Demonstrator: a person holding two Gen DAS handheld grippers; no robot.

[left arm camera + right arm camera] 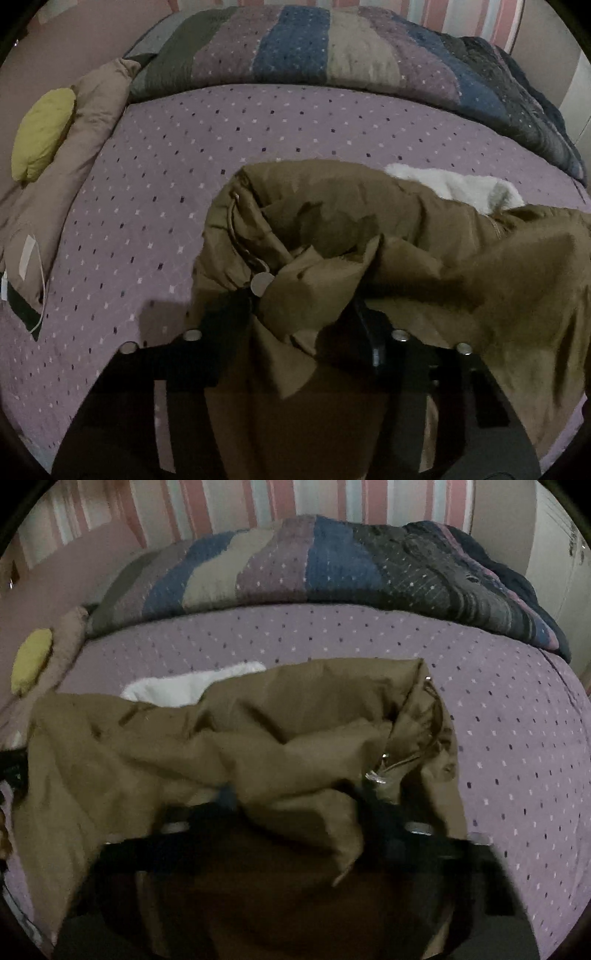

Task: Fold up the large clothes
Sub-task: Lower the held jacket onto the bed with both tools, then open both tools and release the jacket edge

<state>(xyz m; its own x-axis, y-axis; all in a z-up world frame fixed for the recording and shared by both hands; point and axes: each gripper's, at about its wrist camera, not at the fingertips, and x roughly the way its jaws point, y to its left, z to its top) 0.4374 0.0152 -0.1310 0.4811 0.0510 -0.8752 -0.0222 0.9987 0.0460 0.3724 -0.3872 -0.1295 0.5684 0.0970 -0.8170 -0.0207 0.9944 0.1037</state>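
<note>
A brown padded jacket (369, 229) with white fleece lining (461, 188) lies crumpled on the purple dotted bed cover (166, 177). My left gripper (303, 314) is at the jacket's left edge, beside a metal snap (260, 283), and is shut on a bunched fold of fabric that fills the gap between its black fingers. In the right wrist view the same jacket (221, 738) and lining (192, 686) show. My right gripper (299, 805) is shut on a fold at the jacket's right edge, near a zipper pull (375, 777). This view is blurred.
A striped quilt (295, 48) is piled across the far side of the bed. A beige pillow (96, 110) and a yellow cushion (44, 133) lie at the left edge. Bare cover (517, 720) spreads to the right of the jacket. A striped wall (295, 498) stands behind.
</note>
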